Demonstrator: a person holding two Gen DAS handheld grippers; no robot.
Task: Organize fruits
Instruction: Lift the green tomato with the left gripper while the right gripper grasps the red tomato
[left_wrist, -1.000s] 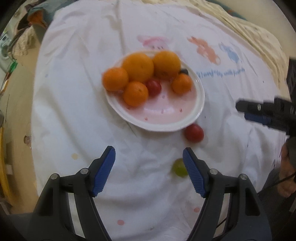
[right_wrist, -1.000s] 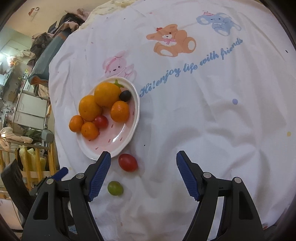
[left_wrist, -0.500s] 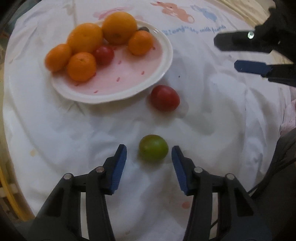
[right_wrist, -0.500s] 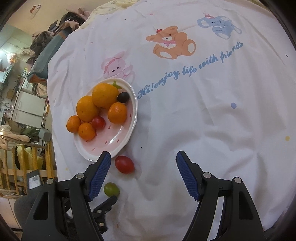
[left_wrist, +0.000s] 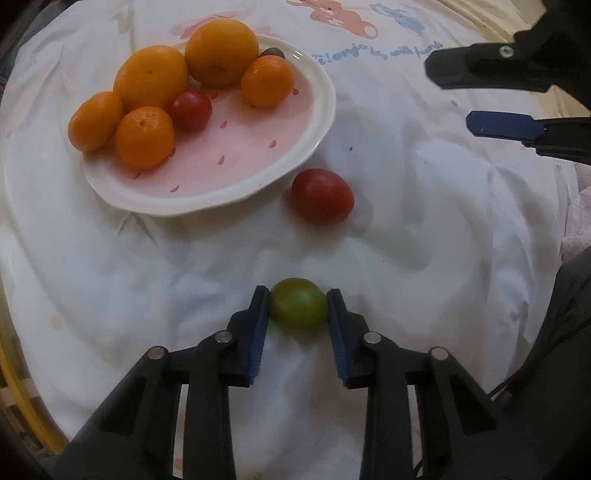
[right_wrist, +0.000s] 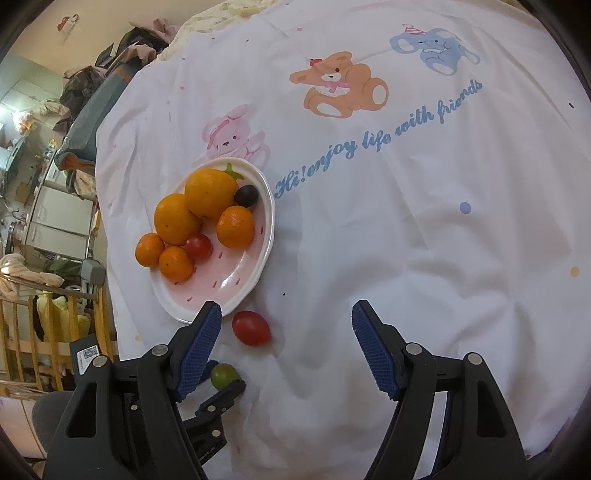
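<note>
Left tool (left_wrist: 297, 308) descended, now clamps green fruit (left_wrist: 298, 308).

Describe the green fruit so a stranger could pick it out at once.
Find the pink plate of oranges on the white cloth. Just off its rim lies a red tomato; nearer the camera sits the green fruit, pinched between the left gripper pads. It is the only green piece.

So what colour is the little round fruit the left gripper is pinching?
Green: the small round green fruit, clearest in the left wrist view.
</note>
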